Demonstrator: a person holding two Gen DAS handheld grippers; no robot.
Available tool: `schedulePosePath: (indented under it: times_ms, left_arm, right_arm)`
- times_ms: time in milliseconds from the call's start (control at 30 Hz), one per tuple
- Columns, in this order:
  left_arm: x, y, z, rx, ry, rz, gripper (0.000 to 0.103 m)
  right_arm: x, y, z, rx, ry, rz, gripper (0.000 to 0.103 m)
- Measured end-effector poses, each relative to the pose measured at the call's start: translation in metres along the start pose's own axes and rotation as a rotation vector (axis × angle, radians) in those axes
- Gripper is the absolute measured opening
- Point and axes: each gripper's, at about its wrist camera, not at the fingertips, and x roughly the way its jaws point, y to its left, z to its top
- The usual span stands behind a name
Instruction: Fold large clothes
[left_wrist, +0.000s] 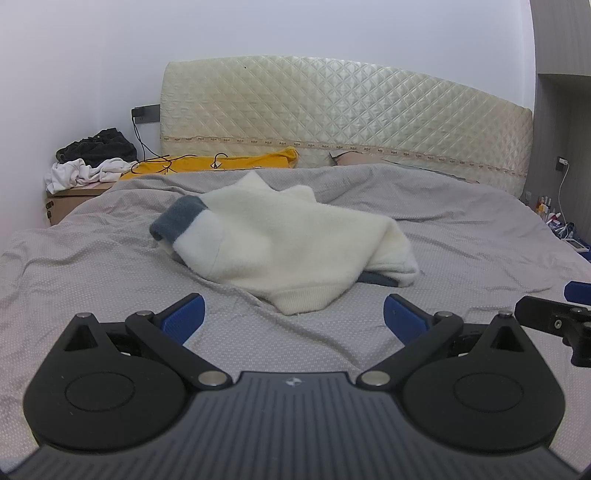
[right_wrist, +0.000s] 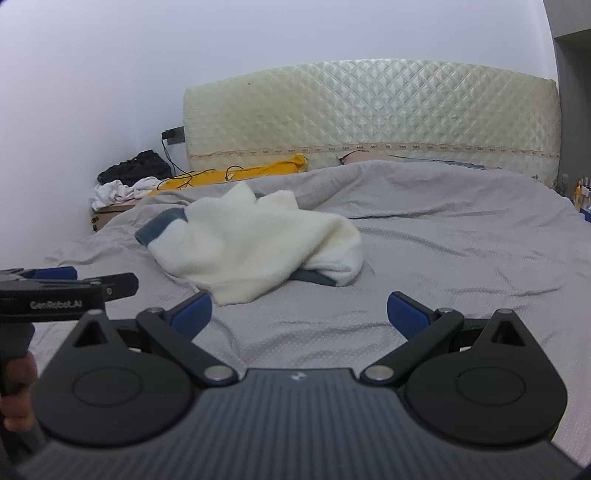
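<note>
The left hand-held gripper (left_wrist: 293, 315) is hovering low over the bed, with its two blue fingers (left_wrist: 183, 317) spread wide apart and nothing between them. The right hand-held gripper (right_wrist: 299, 314) is hanging beside it in the same way, jaws wide open and empty. Both are pointing toward the headboard.

Just ahead of the two, the white fleece garment (left_wrist: 291, 240) is lying in a loose heap near the middle of the grey bed cover (left_wrist: 92, 266), touching neither gripper. A grey-blue cuff (left_wrist: 175, 218) is showing at its left end, and a grey-blue edge is peeking out under its right side.

Farther back, a yellow cloth (left_wrist: 229, 162) with a black cable on it is lying along the foot of the quilted cream headboard (left_wrist: 343, 110). At the left of the bed, a cardboard box (left_wrist: 62, 203) is carrying a pile of white and dark clothes (left_wrist: 92, 158) on its top; what is inside the box cannot be seen.
</note>
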Motion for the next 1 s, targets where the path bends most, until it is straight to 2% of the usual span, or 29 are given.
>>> schedulePosePath:
  times_ms: [1000]
  left_arm:
    - [0.0065,-0.0024,-0.0052,0.010,0.003,0.013,0.103]
  right_arm:
    - [0.0025,-0.0008,-0.0025,0.009,0.000,-0.003,0.103]
